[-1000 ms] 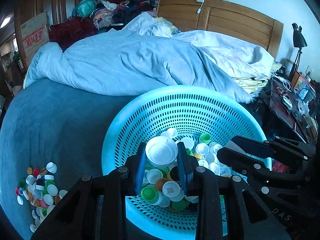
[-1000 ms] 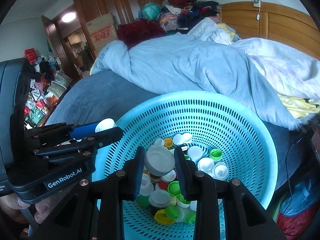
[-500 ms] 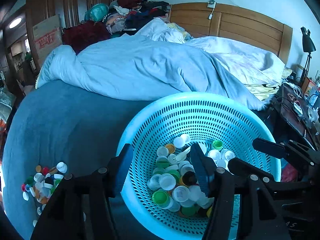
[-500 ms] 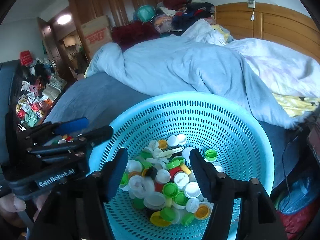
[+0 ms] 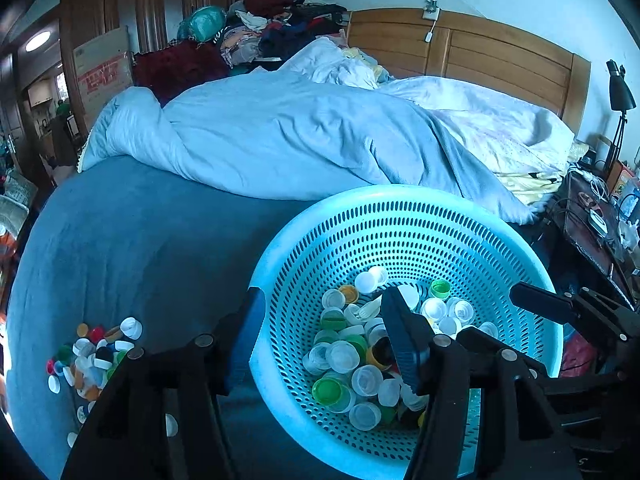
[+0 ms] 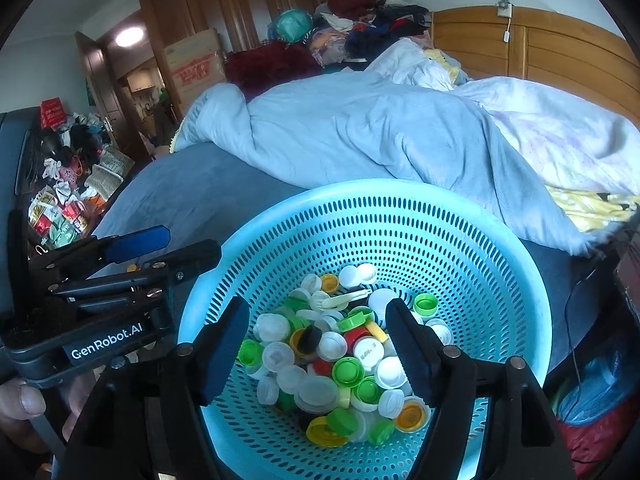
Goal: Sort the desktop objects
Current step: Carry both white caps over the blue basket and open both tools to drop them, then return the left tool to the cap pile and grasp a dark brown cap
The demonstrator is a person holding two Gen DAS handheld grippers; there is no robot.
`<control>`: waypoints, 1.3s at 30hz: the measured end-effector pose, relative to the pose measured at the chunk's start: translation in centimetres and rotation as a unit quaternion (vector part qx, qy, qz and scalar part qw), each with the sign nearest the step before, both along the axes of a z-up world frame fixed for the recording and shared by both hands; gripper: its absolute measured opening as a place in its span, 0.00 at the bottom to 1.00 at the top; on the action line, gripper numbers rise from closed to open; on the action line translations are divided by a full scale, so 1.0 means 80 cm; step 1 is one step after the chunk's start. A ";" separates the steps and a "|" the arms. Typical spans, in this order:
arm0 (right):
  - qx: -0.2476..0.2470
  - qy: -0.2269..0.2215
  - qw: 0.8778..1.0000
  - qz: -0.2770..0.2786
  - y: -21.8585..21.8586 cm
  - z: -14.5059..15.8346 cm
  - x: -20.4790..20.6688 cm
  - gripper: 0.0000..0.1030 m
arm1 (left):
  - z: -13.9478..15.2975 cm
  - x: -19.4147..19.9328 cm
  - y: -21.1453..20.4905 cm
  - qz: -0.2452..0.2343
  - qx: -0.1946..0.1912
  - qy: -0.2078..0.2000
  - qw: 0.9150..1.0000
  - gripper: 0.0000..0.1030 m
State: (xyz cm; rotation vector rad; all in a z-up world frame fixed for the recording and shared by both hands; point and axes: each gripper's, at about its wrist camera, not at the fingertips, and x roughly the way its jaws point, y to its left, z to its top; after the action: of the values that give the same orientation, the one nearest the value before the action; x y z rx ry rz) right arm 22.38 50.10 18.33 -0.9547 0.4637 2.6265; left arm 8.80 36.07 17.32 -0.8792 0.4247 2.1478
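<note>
A light blue perforated basket (image 5: pixel 400 196) sits on the bed and holds many bottle caps (image 5: pixel 352 356), white, green, yellow and red. It also shows in the right wrist view (image 6: pixel 360 192) with its caps (image 6: pixel 340 356). My left gripper (image 5: pixel 324 340) is open and empty, straddling the basket's left rim. My right gripper (image 6: pixel 316 344) is open and empty above the caps inside the basket. A pile of loose caps (image 5: pixel 92 356) lies on the blue sheet to the left. The left gripper's body (image 6: pixel 100 280) shows in the right wrist view.
A rumpled light blue duvet (image 5: pixel 300 132) covers the bed behind the basket. A wooden headboard (image 5: pixel 480 52) stands at the back right. A dark bedside table (image 5: pixel 592 220) with cables and a lamp is at the right. Clothes are heaped at the back.
Both grippers opened and dropped their large white caps into the basket. The left gripper has shifted left, so its left finger is now outside the rim.
</note>
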 end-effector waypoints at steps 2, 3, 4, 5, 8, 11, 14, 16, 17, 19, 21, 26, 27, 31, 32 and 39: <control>0.002 0.001 1.000 0.004 -0.006 0.001 -0.001 0.79 | -0.001 -0.003 -0.006 0.005 0.002 -0.003 1.000 0.53; 0.003 0.002 1.000 0.006 -0.009 0.001 -0.002 0.81 | -0.001 -0.004 -0.010 0.006 0.003 -0.004 1.000 0.53; 0.004 0.002 1.000 0.008 -0.011 0.001 -0.002 0.81 | -0.002 -0.005 -0.013 0.007 0.003 -0.005 1.000 0.53; 0.004 0.003 1.000 0.011 -0.016 0.002 -0.003 0.82 | -0.004 -0.006 -0.019 0.010 0.003 -0.005 1.000 0.53; 0.009 0.022 0.999 0.024 -0.040 0.009 -0.005 0.83 | -0.006 -0.009 -0.048 0.024 0.011 0.004 1.000 0.53; 0.043 0.048 0.996 0.062 -0.088 0.021 -0.010 0.84 | -0.004 -0.018 -0.118 0.079 0.044 0.040 0.995 0.53; 0.073 0.064 0.988 0.119 -0.151 0.018 -0.030 0.93 | -0.014 -0.039 -0.211 0.165 0.059 0.068 0.982 0.53; 0.087 0.057 0.981 0.165 -0.195 0.000 -0.055 0.95 | -0.027 -0.067 -0.285 0.235 0.072 0.051 0.968 0.53; 0.090 0.054 0.978 0.180 -0.209 -0.009 -0.064 0.95 | -0.036 -0.081 -0.324 0.274 0.074 0.049 0.958 0.53; 0.086 0.038 0.972 0.214 -0.245 -0.047 -0.099 0.95 | -0.055 -0.105 -0.387 0.336 0.060 0.045 0.939 0.53; 0.079 0.016 0.970 0.231 -0.261 -0.083 -0.131 0.95 | -0.074 -0.126 -0.450 0.397 0.052 0.032 0.916 0.53; 0.067 -0.051 0.975 0.207 -0.263 -0.180 -0.225 0.95 | -0.104 -0.140 -0.556 0.480 0.052 -0.018 0.875 0.53; 0.064 -0.065 0.975 0.202 -0.258 -0.190 -0.238 0.98 | -0.109 -0.140 -0.565 0.482 0.044 -0.024 0.875 0.53; 0.073 -0.117 0.970 0.202 -0.265 -0.206 -0.263 1.00 | -0.125 -0.142 -0.571 0.475 0.023 -0.048 0.878 0.53; 0.070 -0.116 0.970 0.200 -0.265 -0.207 -0.262 1.00 | -0.127 -0.143 -0.569 0.473 0.021 -0.051 0.879 0.53; 0.039 -0.093 0.978 0.181 -0.255 -0.211 -0.246 1.00 | -0.131 -0.159 -0.541 0.458 0.042 -0.084 0.884 0.53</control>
State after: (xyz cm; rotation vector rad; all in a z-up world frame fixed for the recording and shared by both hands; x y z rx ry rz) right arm 2.73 29.66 1.46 -1.3555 0.1498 2.8031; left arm -3.92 -7.21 6.82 -1.3854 -0.2464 2.8535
